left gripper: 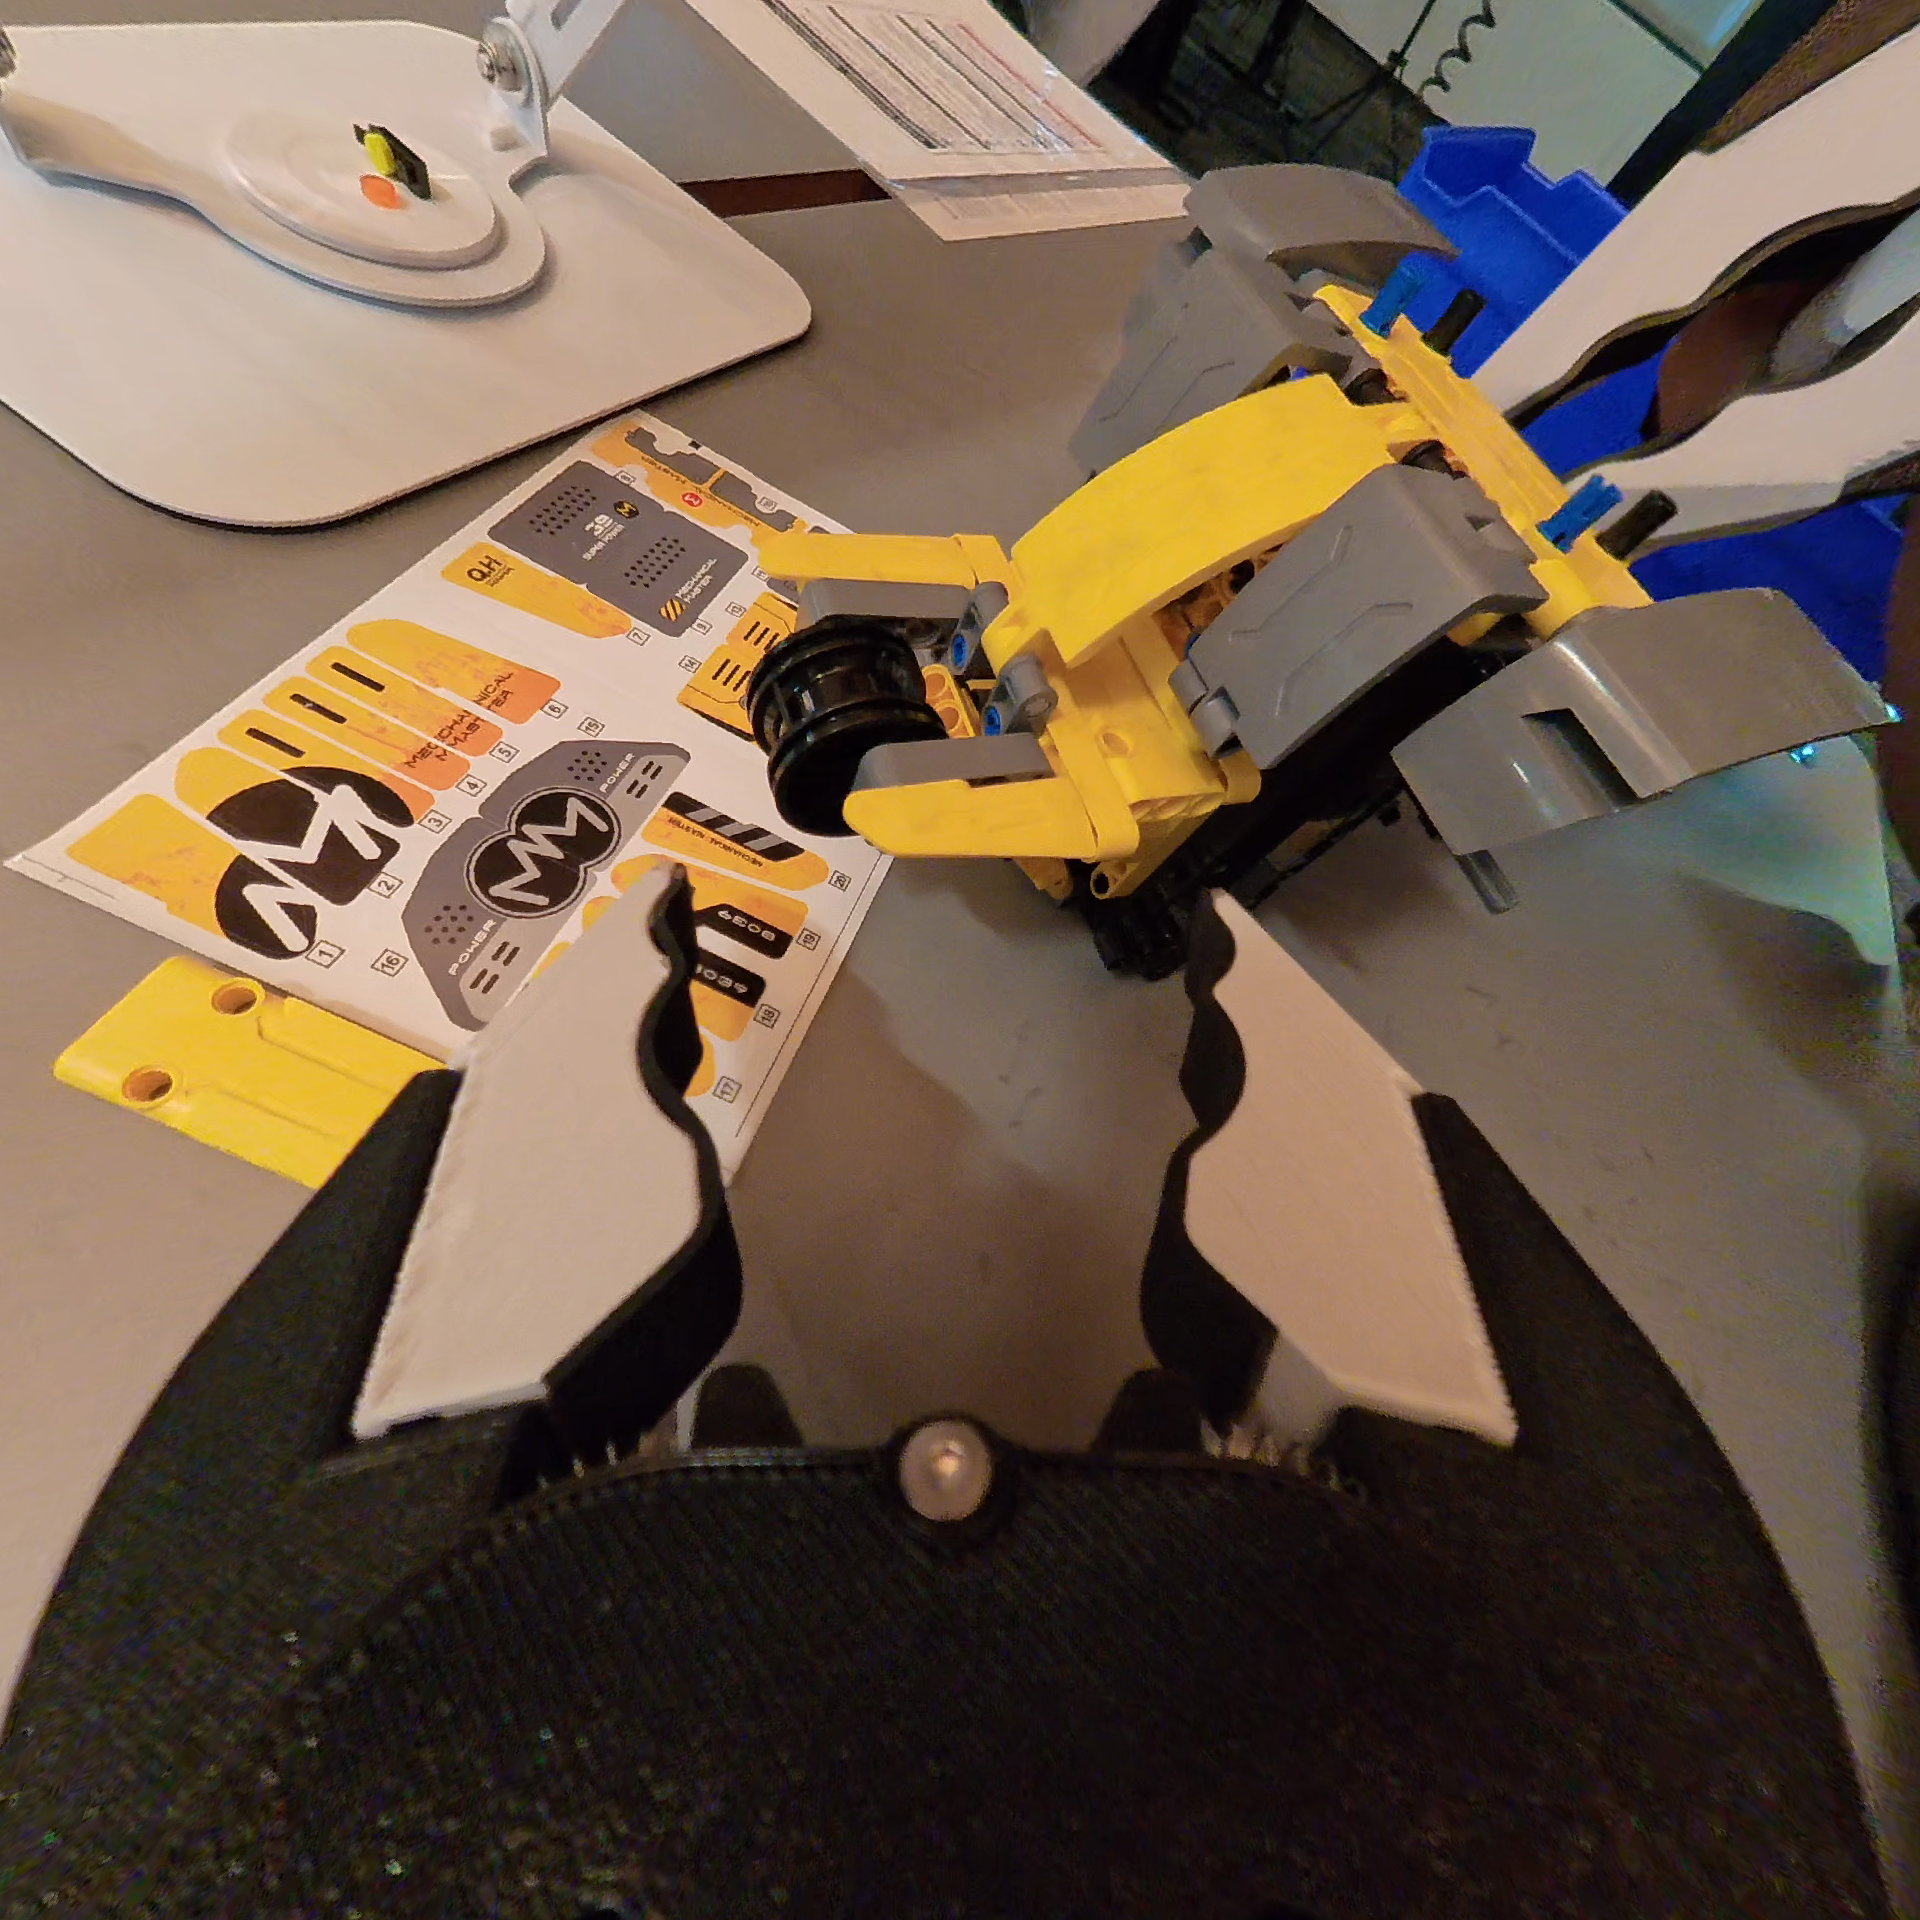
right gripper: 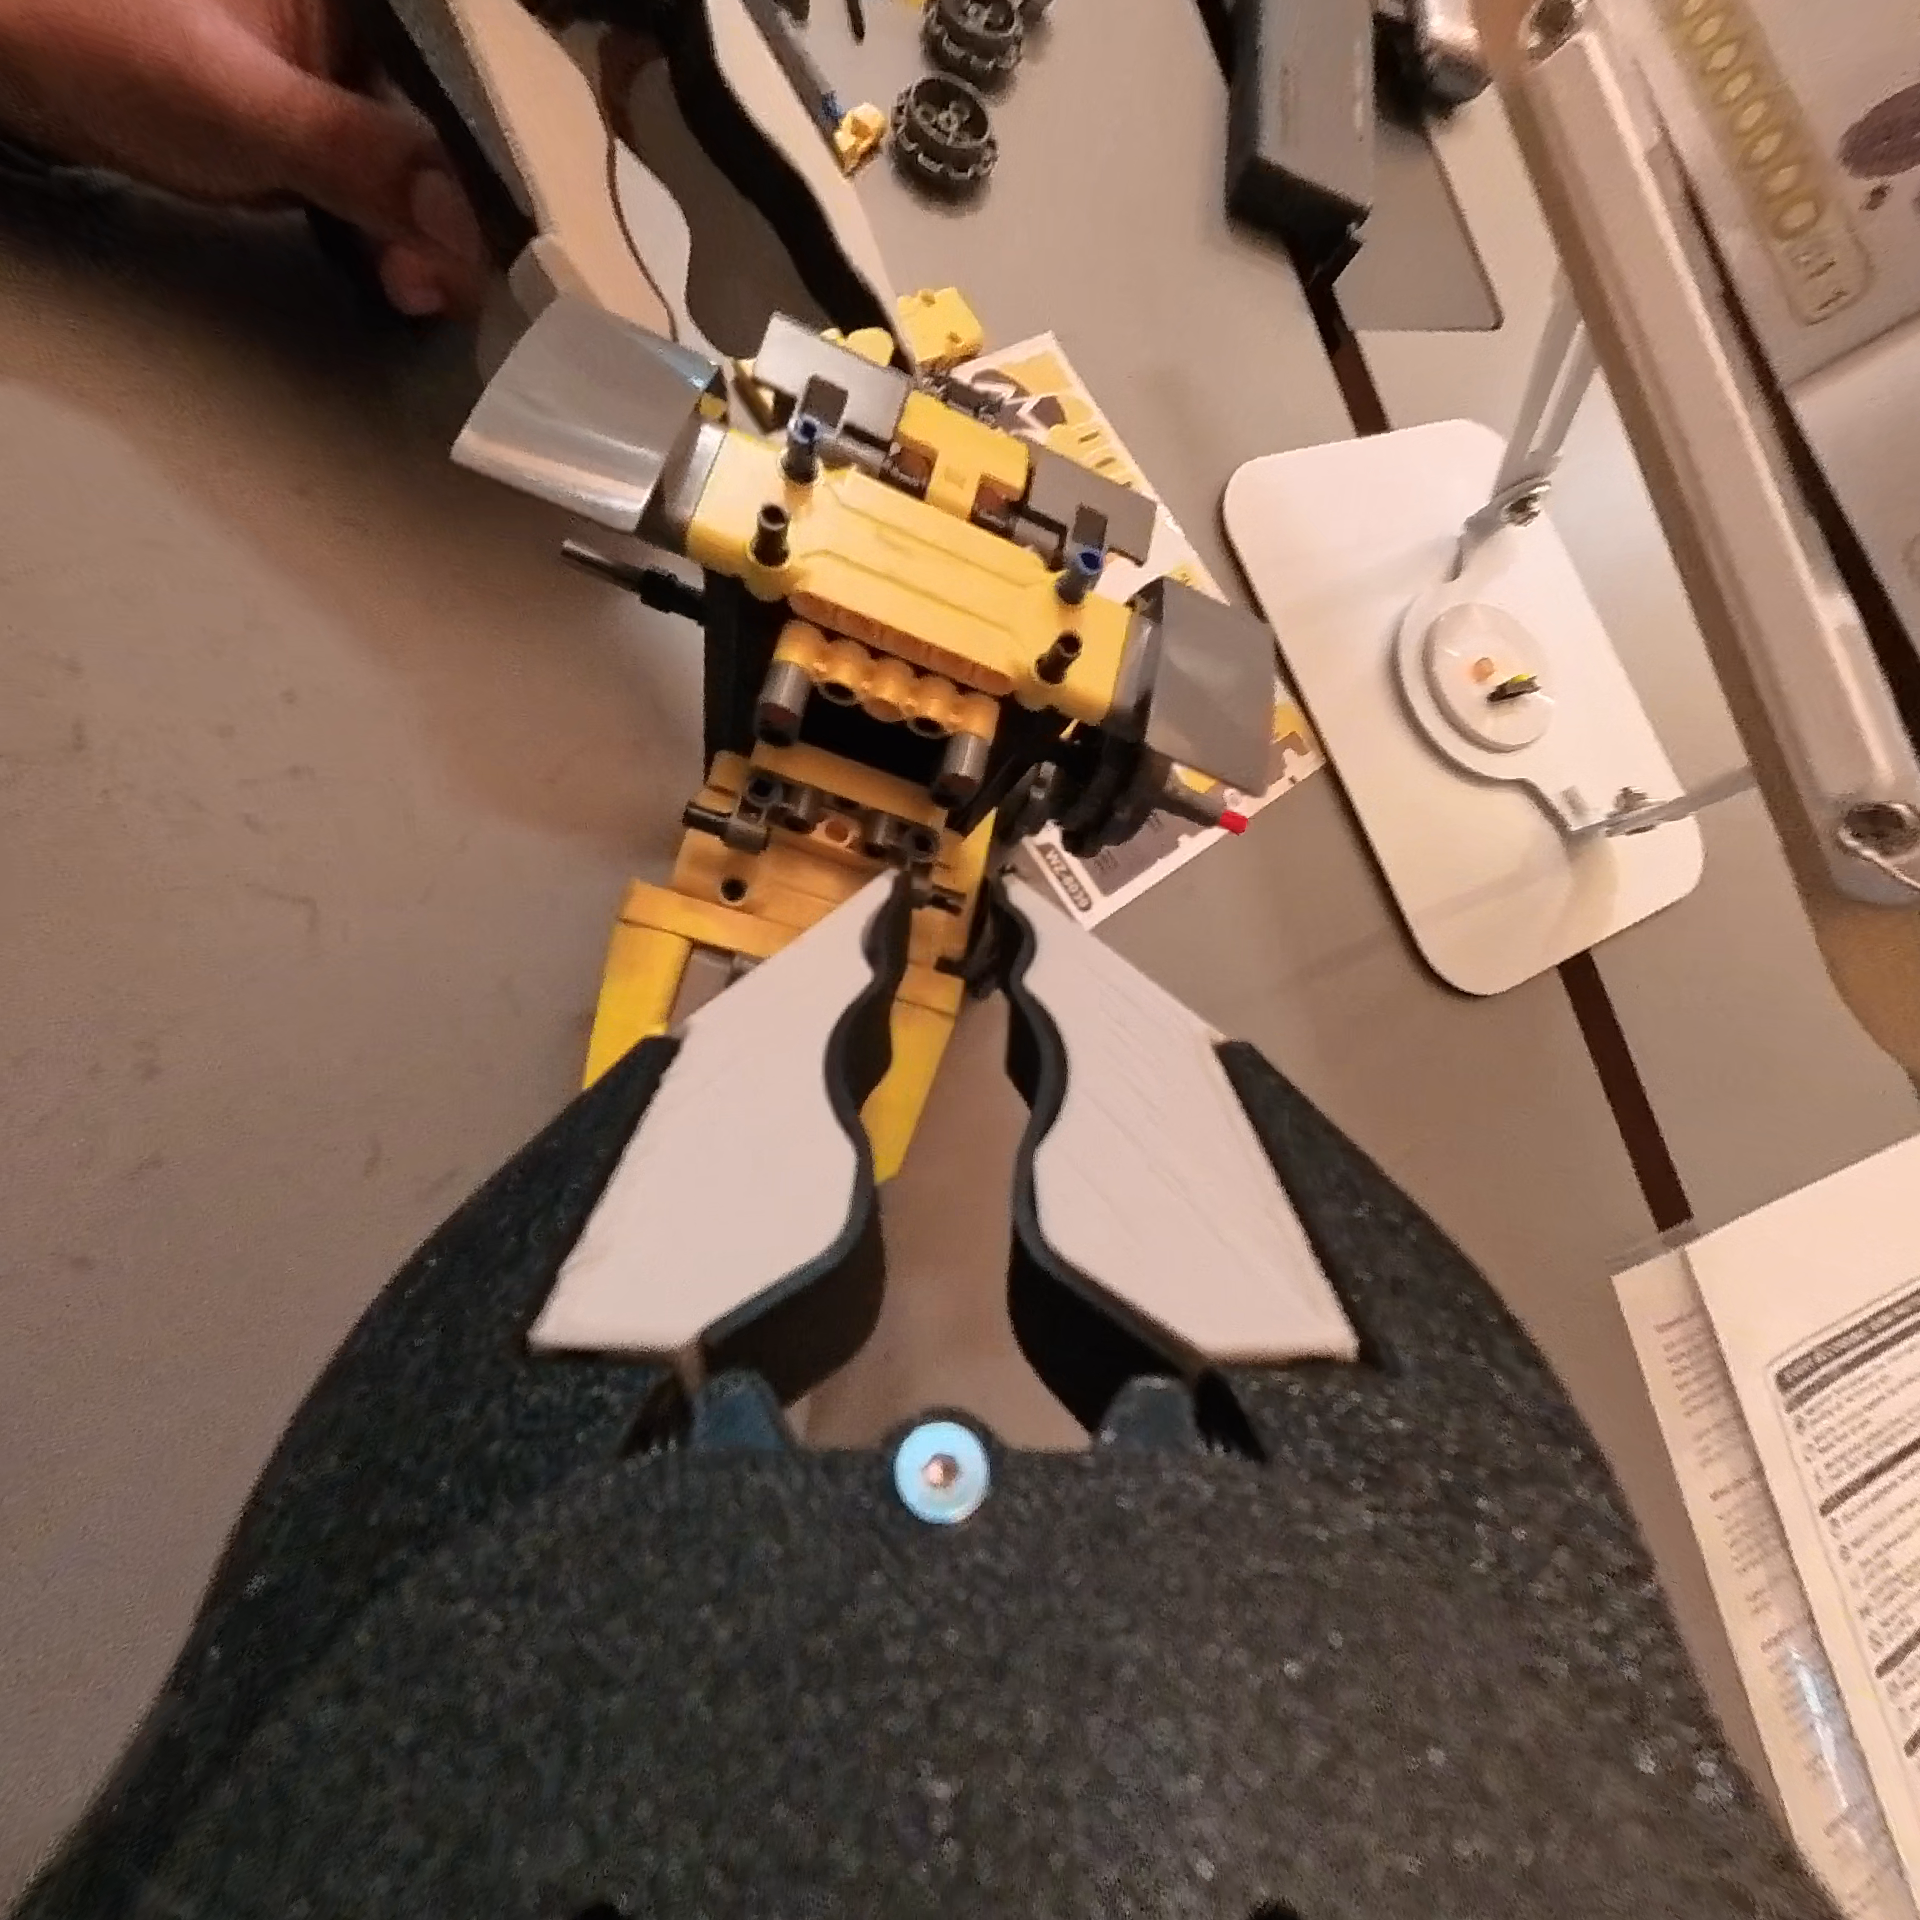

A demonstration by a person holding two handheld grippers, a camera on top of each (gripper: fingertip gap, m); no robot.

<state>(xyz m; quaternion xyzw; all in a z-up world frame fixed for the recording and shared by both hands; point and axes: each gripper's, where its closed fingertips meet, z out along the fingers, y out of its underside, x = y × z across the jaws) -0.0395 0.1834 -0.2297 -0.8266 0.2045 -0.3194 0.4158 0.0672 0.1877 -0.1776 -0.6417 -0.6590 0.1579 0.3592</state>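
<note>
- Our left claw (left gripper: 940, 904) is wide open and holds nothing. 1 fingertip hangs over the sticker sheet (left gripper: 436, 790); the other is just beside the black underside of the yellow and gray brick truck (left gripper: 1195, 582).
- Our right claw (right gripper: 951, 894) is almost closed around a thin end part of the truck. We cannot tell if it really pinches it.
- The truck sits on the gray table (left gripper: 987, 1143), between both claws, with 1 black wheel rim (left gripper: 842, 717) on it.
- A flat yellow brick (left gripper: 239, 1070) lies by the sheet.
- Farther off are a white lamp base (left gripper: 416, 395) and 2 loose wheels (right gripper: 951, 125).

Grey table (left gripper: 997, 1143), white lamp base (left gripper: 312, 343)
</note>
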